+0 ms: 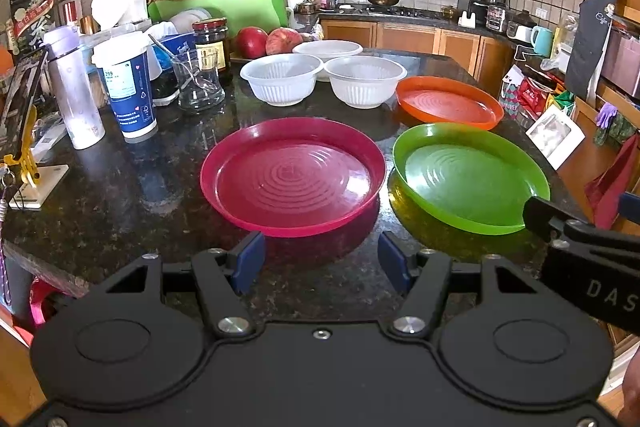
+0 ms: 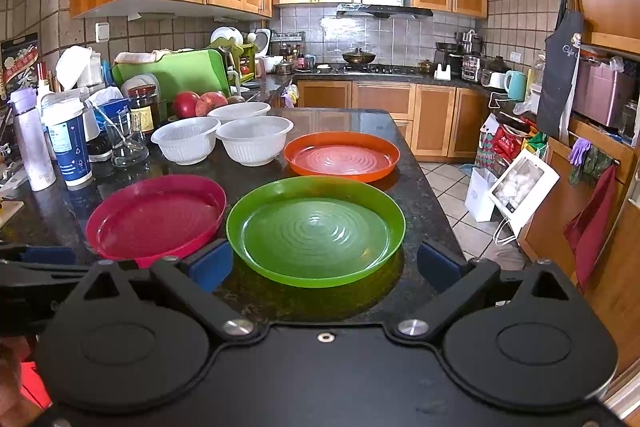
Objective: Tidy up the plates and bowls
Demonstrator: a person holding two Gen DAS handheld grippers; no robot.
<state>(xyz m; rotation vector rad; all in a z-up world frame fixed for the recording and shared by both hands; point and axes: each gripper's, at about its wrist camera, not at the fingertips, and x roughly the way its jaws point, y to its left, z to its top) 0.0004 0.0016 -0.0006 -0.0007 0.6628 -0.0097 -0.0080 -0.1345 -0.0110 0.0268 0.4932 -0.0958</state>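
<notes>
Likely light, stiff, slick plastic — green plate [image 2: 316, 231] best pinched at its raised rim; right gripper [image 2: 324, 263] and left gripper [image 1: 322, 259] both spread, empty.

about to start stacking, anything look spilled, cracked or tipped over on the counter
Nothing stands out. The red plate, green plate and orange plate lie flat and apart, and the three white bowls stand upright. No spills or cracks show. Both tools are open and empty.
</notes>
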